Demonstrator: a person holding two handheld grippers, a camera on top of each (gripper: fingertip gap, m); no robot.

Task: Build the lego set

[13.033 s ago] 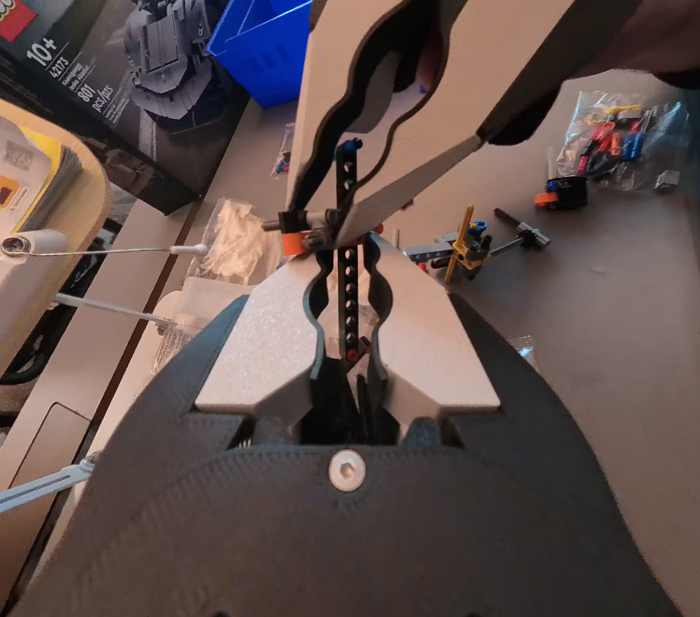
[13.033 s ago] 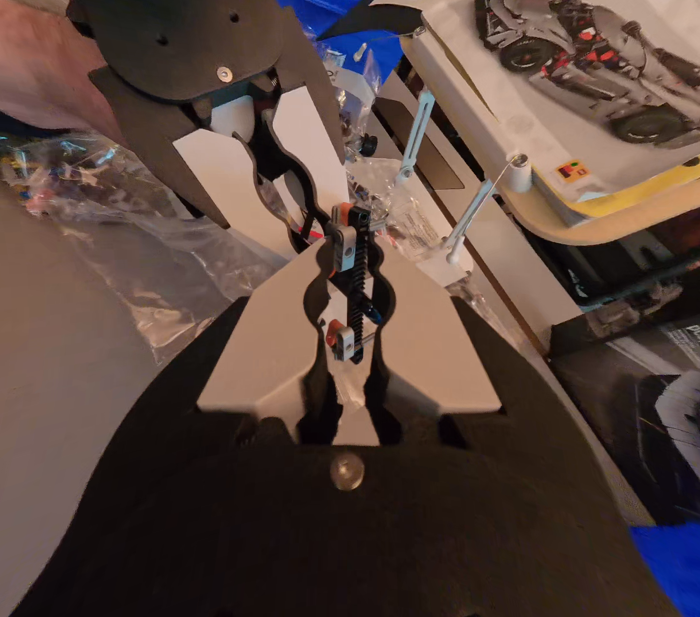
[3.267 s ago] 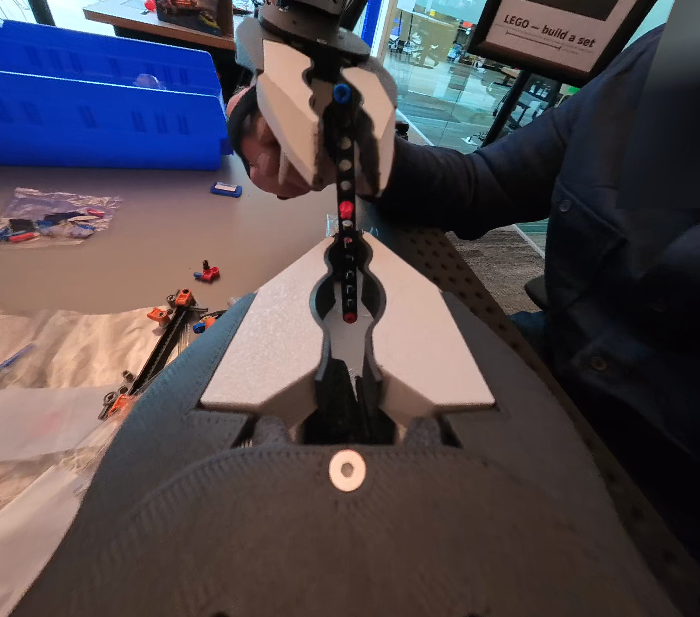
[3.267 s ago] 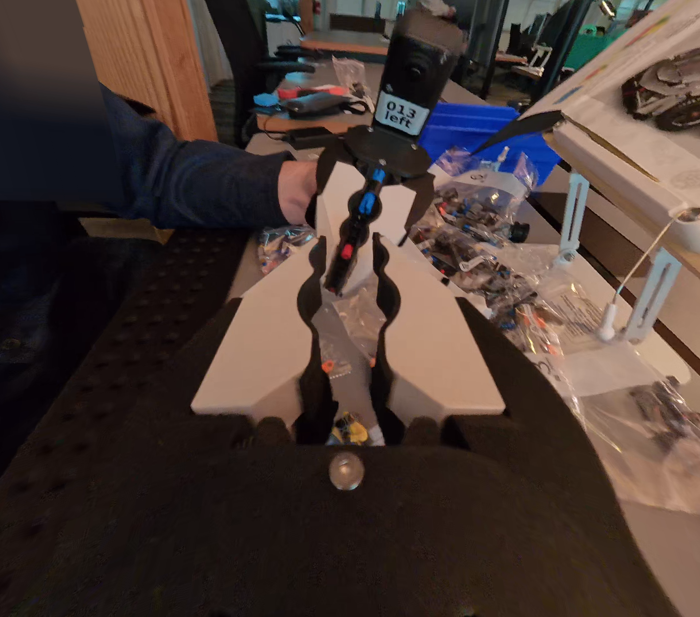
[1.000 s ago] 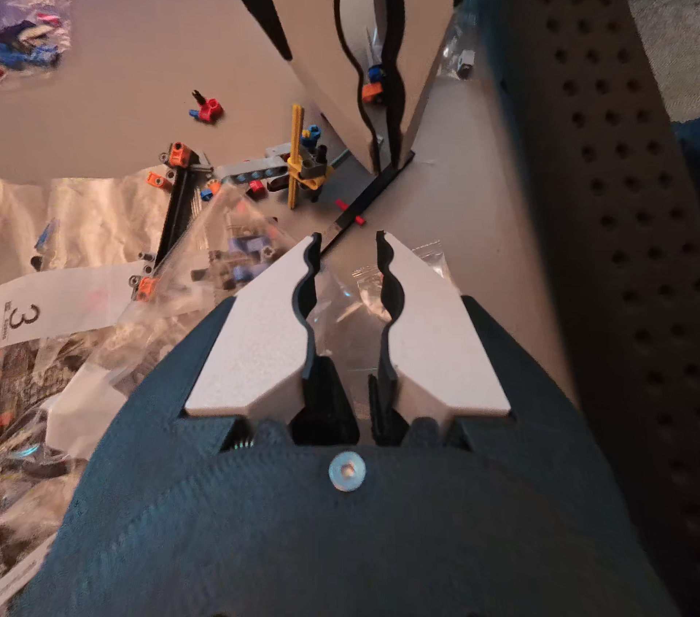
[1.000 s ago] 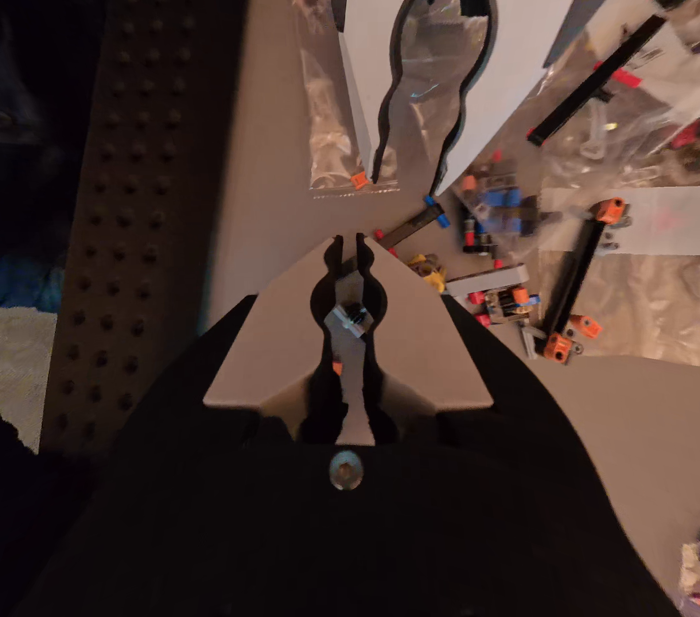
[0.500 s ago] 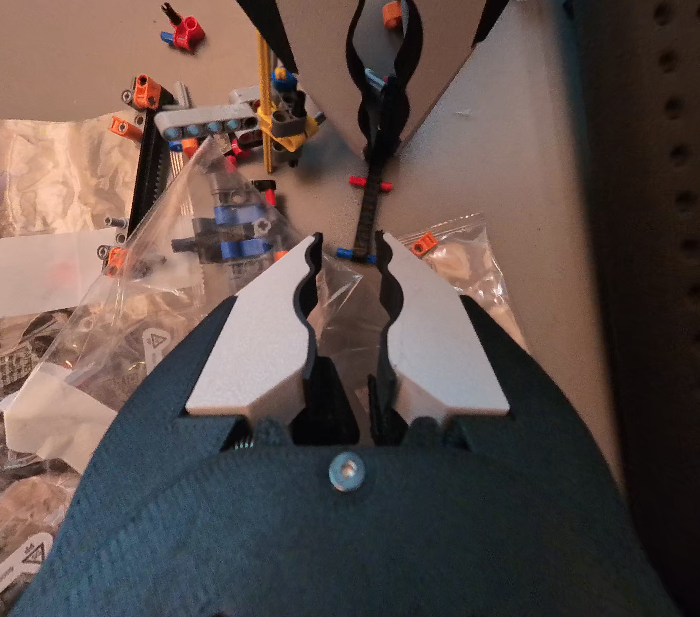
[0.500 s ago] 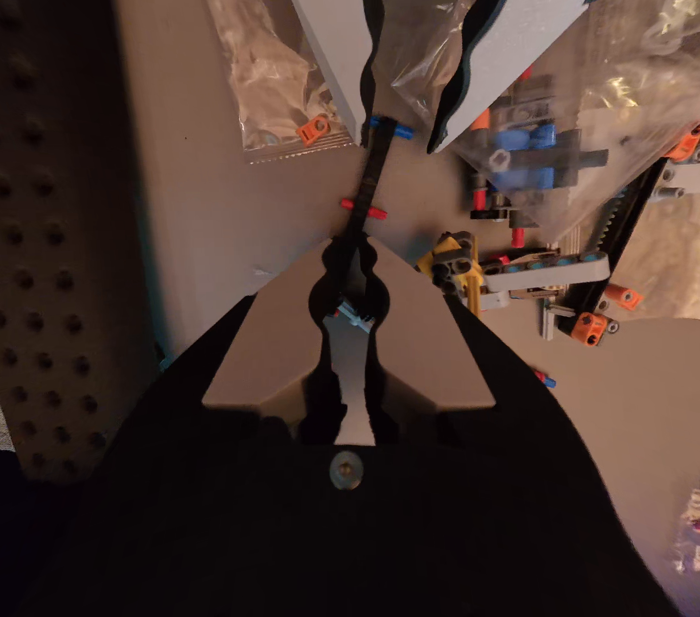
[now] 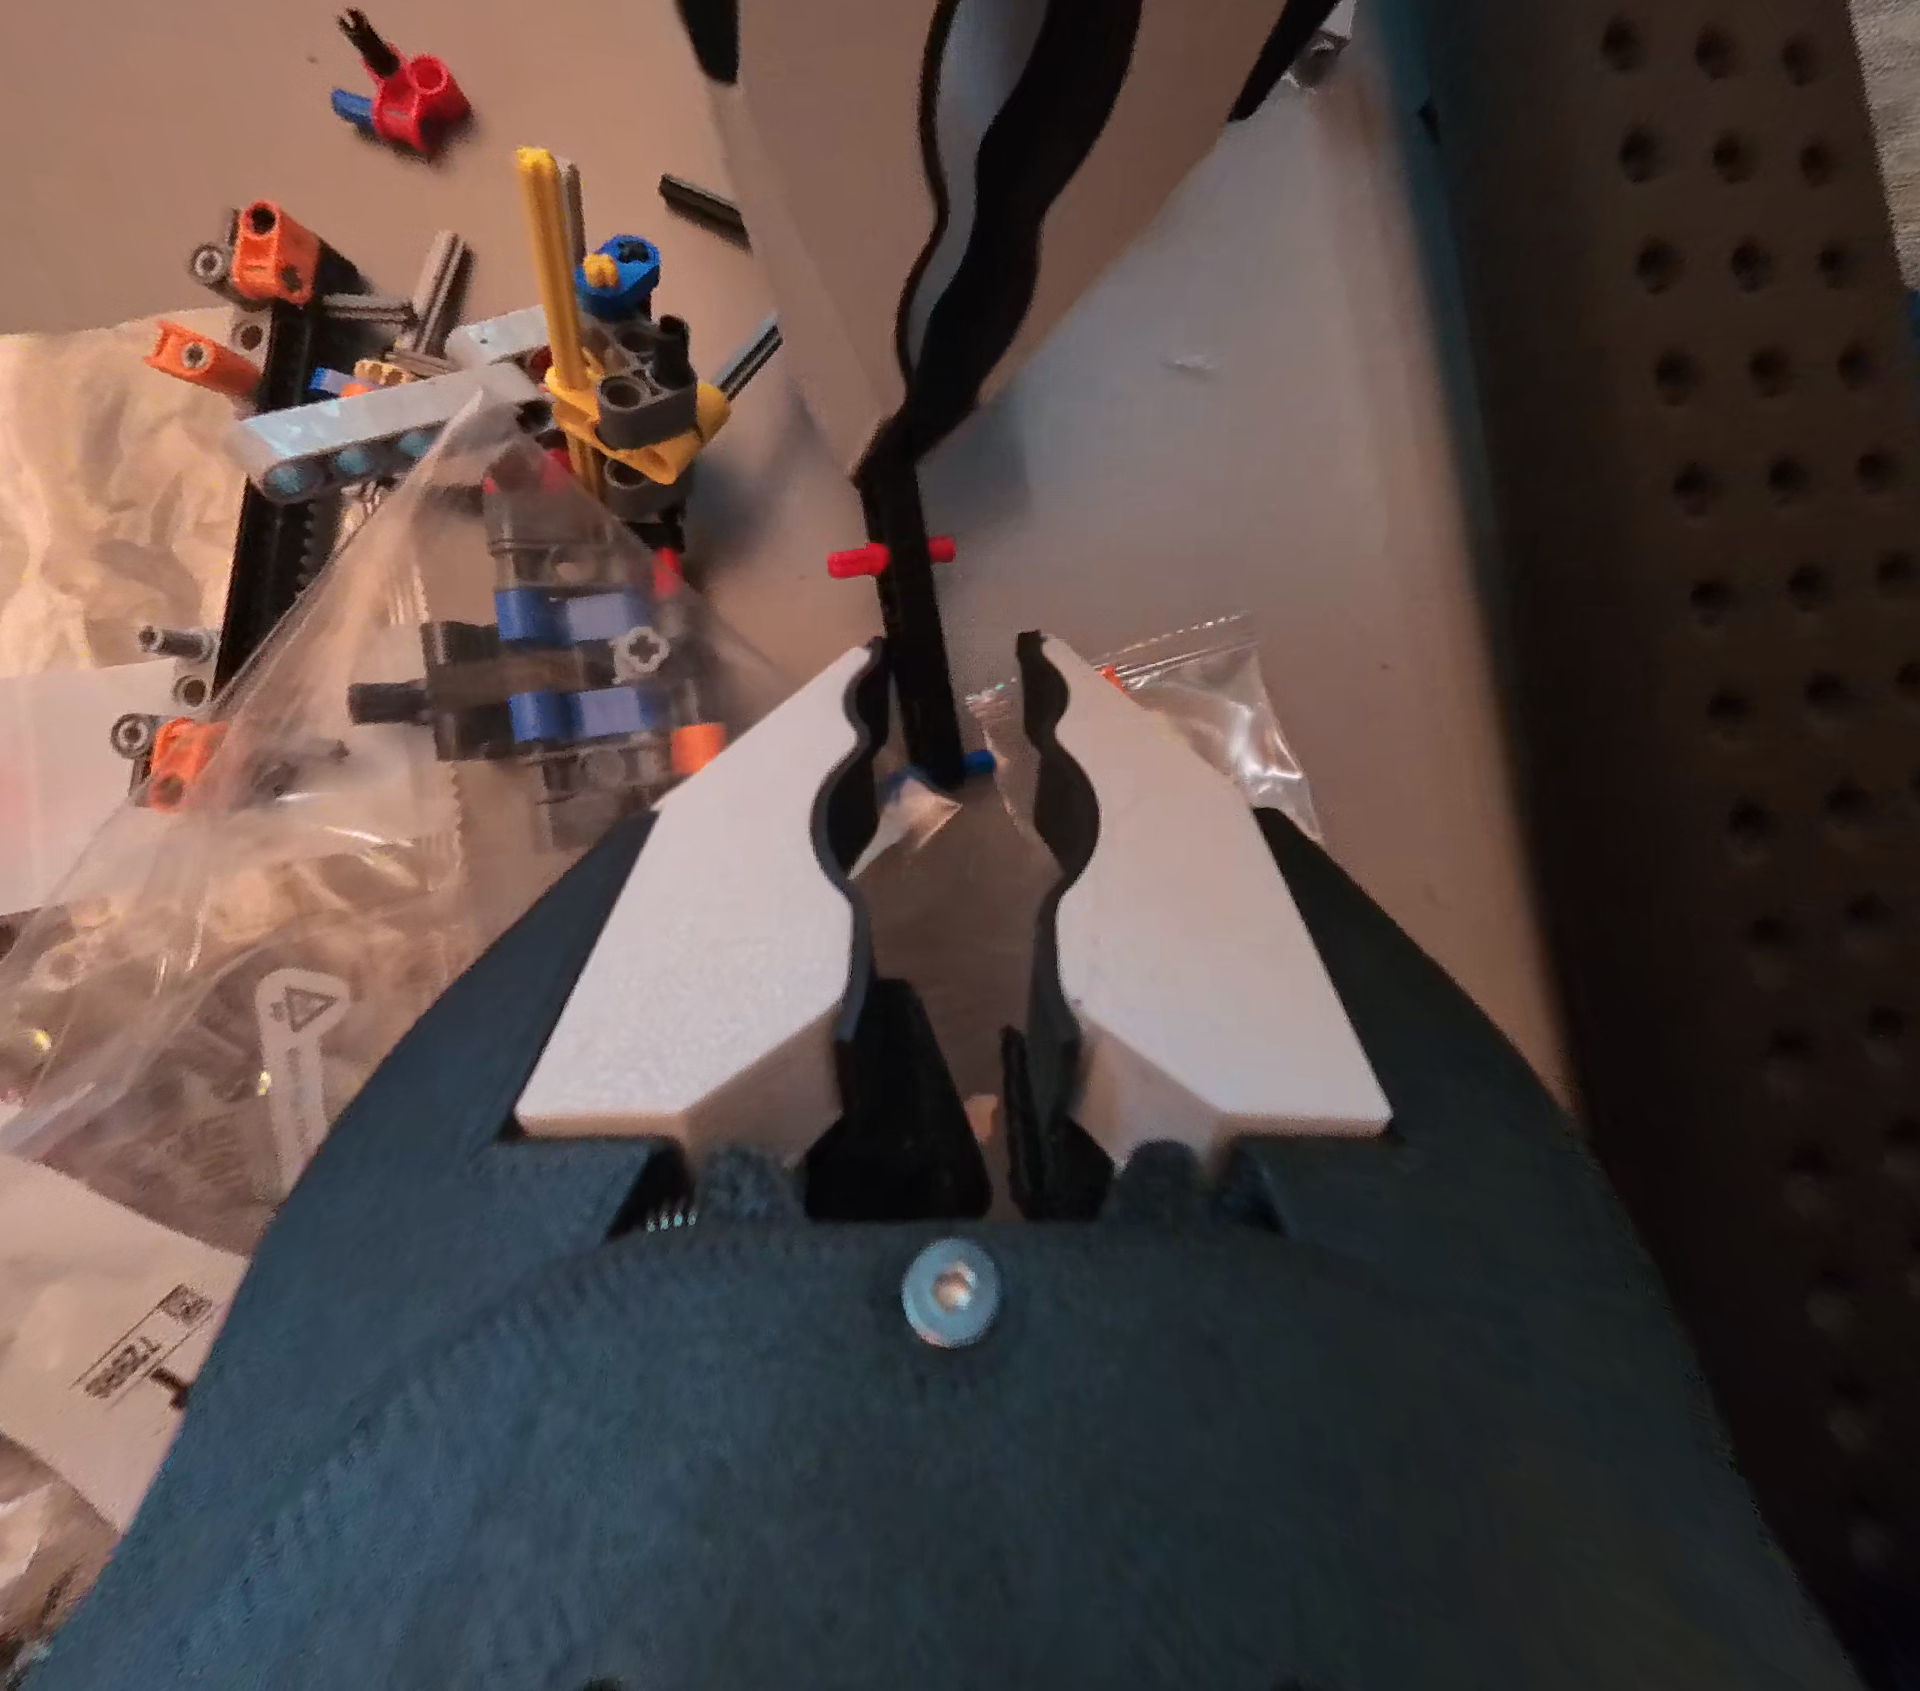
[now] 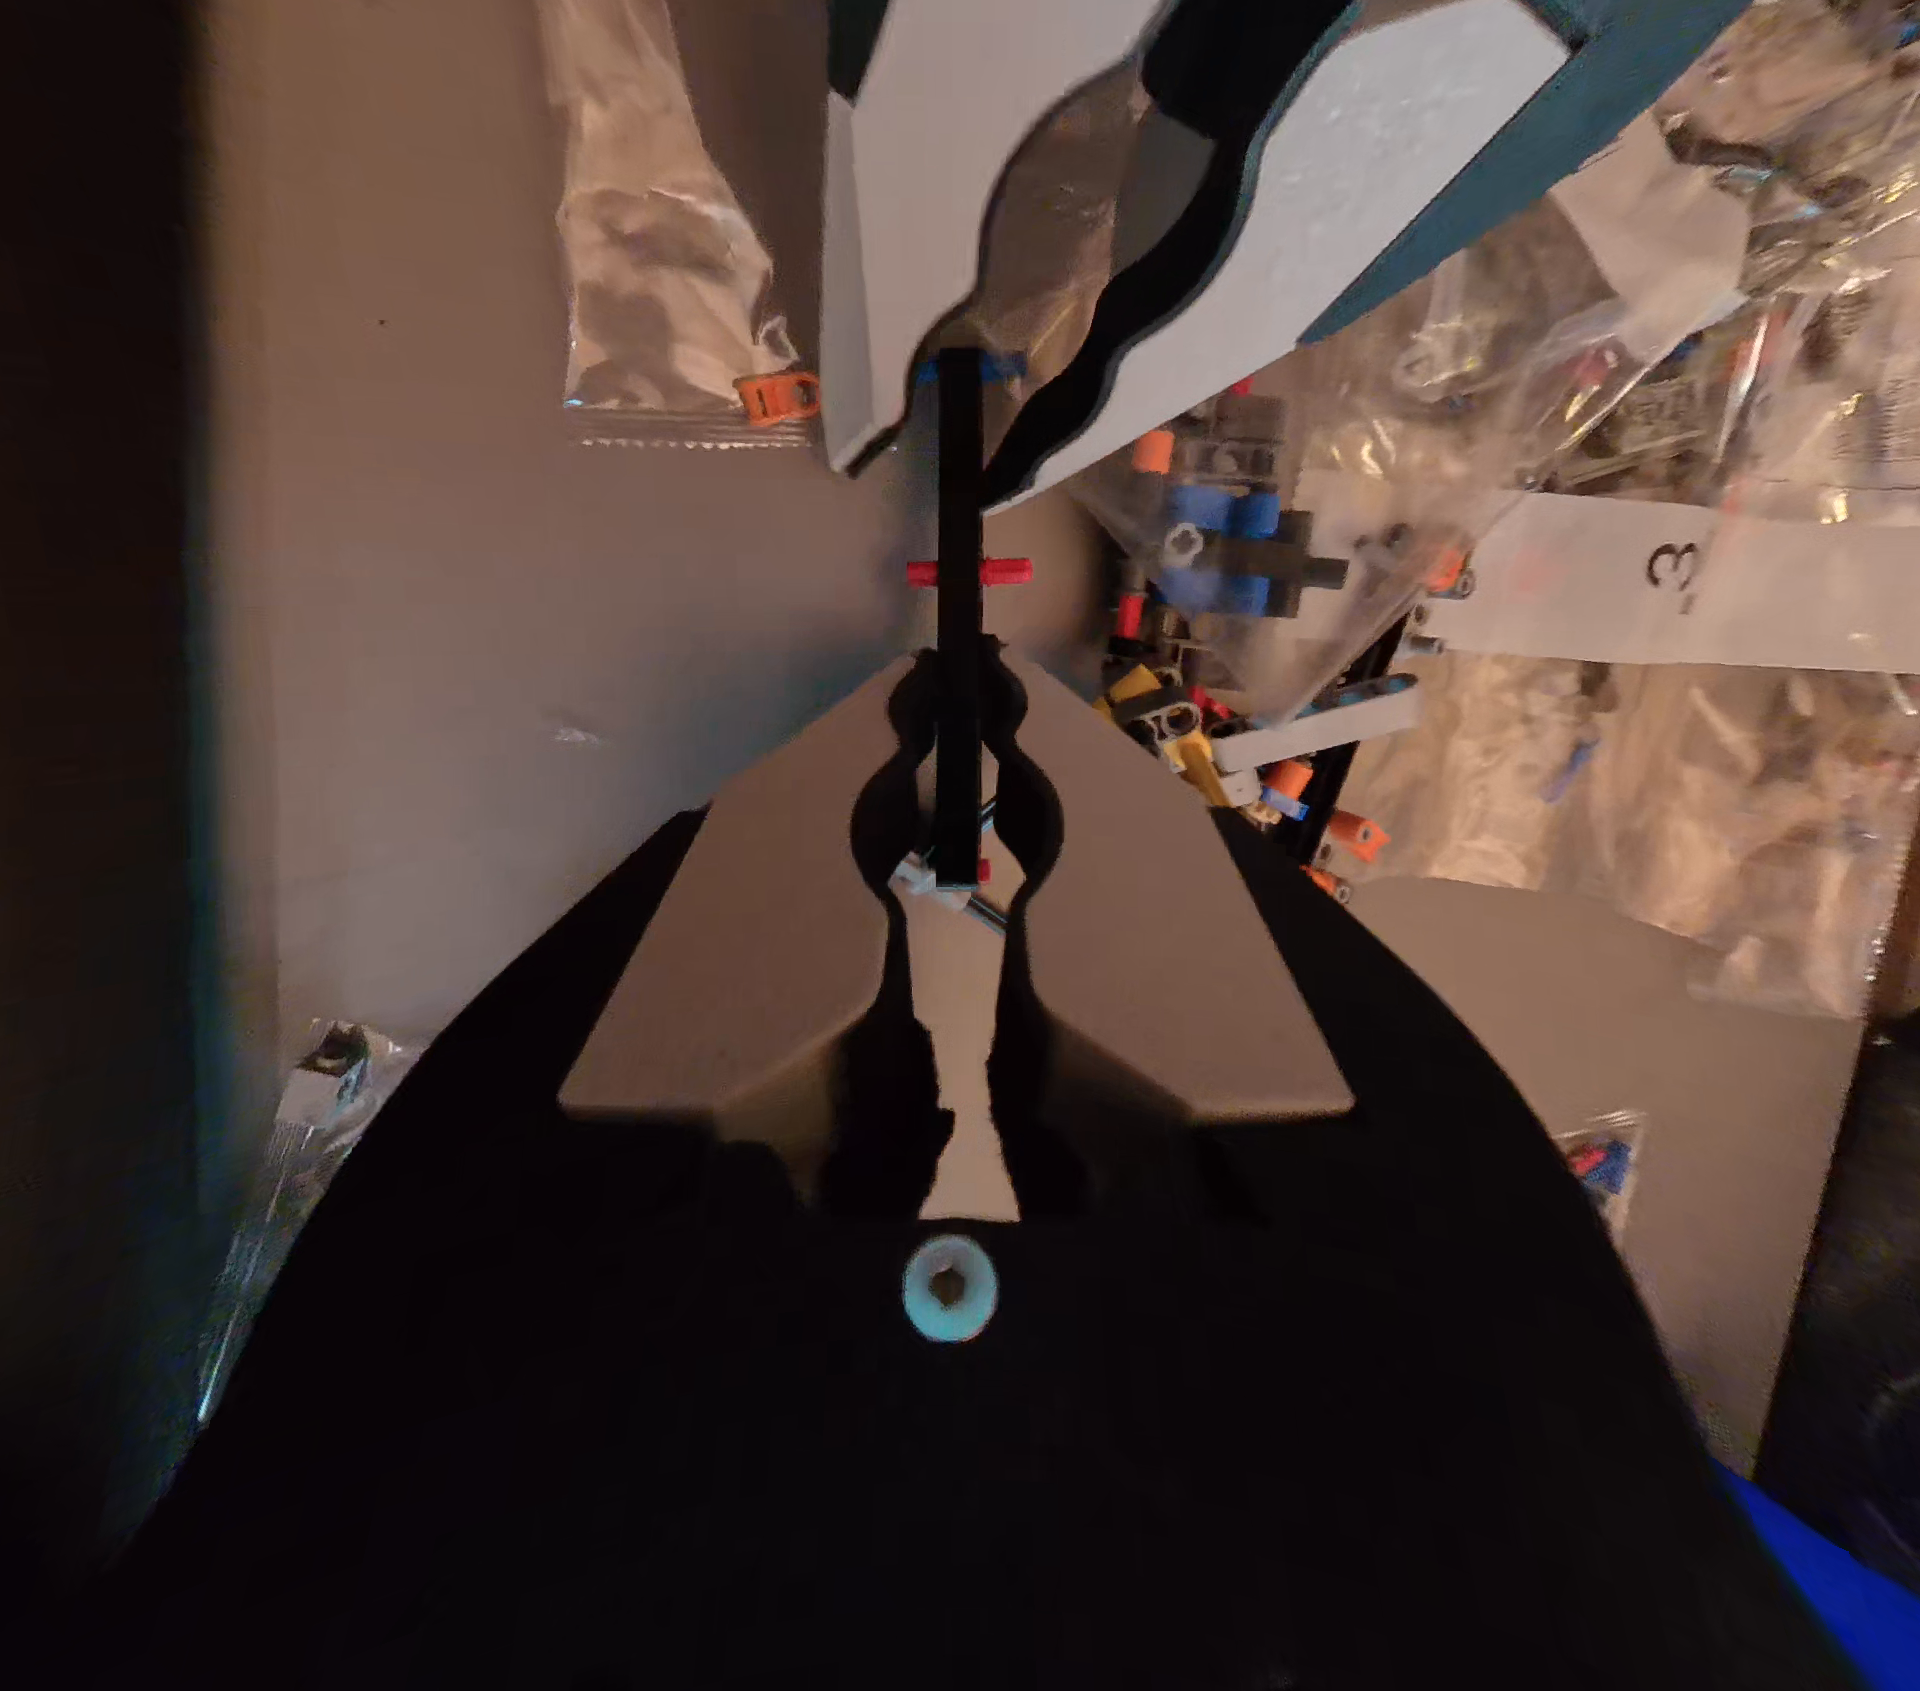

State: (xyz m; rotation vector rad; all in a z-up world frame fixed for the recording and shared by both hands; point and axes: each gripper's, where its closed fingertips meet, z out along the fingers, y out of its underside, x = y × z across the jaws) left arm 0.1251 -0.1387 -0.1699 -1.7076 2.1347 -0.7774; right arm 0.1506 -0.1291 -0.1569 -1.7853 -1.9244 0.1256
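Observation:
A long black beam [image 9: 914, 654] with a red pin through its middle and a blue pin at one end lies low over the grey table. My right gripper [image 10: 961, 665] is shut on one end of the beam [image 10: 958, 602]; it also shows at the top of the left wrist view [image 9: 902, 462]. My left gripper [image 9: 948, 654] is open, with the beam's blue-pin end between its fingers, close to the left finger. It shows open at the top of the right wrist view [image 10: 925, 478].
A yellow-axle subassembly [image 9: 623, 394], a black gear rack with orange connectors [image 9: 270, 478] and a red connector [image 9: 410, 98] lie to the left. Clear bags of parts [image 9: 208, 914] crowd the left side. A small bag [image 10: 665, 239] lies beside the beam. A dark perforated mat [image 9: 1714, 498] borders the table. The yellow-axle subassembly [image 9: 623, 394] sits 4 centimetres or so from the ends of my right fingers.
The left gripper let go of the beam and stays open. It has moved forward, so the blue-pin end now sits between its fingers. The right gripper keeps hold of the beam, now low over the table.

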